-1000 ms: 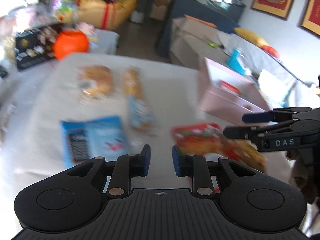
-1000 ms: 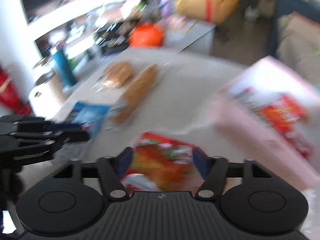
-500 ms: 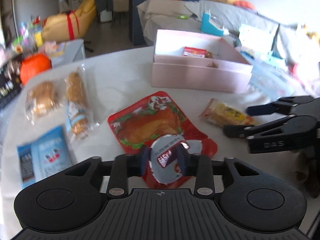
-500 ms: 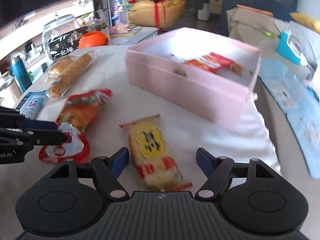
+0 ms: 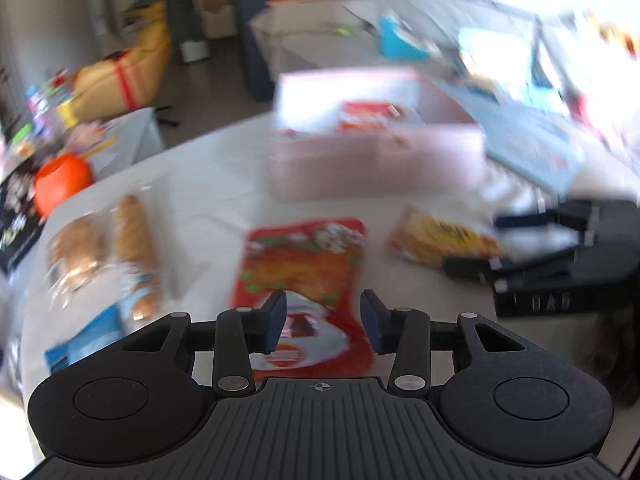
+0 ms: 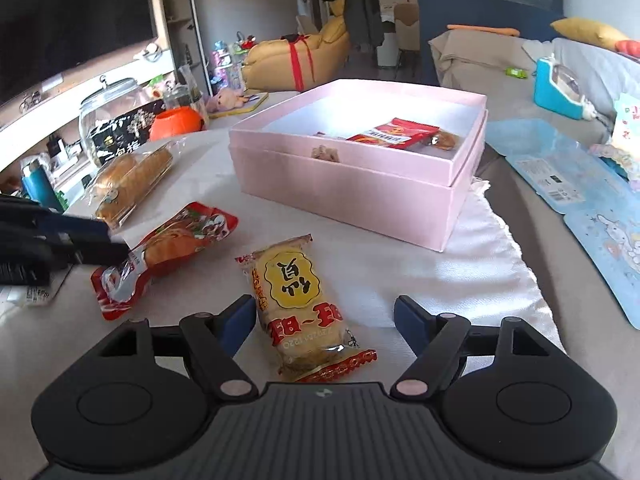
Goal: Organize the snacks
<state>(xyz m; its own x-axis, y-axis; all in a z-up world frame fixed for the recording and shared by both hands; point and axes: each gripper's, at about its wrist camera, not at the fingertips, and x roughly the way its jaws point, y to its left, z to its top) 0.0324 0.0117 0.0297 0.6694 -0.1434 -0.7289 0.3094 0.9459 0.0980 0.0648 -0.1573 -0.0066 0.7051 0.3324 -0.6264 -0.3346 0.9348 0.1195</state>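
A home living room: sofa, wall television, yellow beanbag.

On the desk, the rice cracker packet lies in front of the open box, which holds a small snack packet. Left of the cracker lies the chicken snack pouch, and behind that pouch the bagged bread rolls.

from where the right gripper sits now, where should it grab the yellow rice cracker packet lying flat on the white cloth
Grip the yellow rice cracker packet across its narrow width, near the middle, coming down from above. It lies flat, its long axis running away from the right gripper, whose open fingers already straddle its near half. The crimped red end seal is thin and would likely slip, so the padded body is probably safer.
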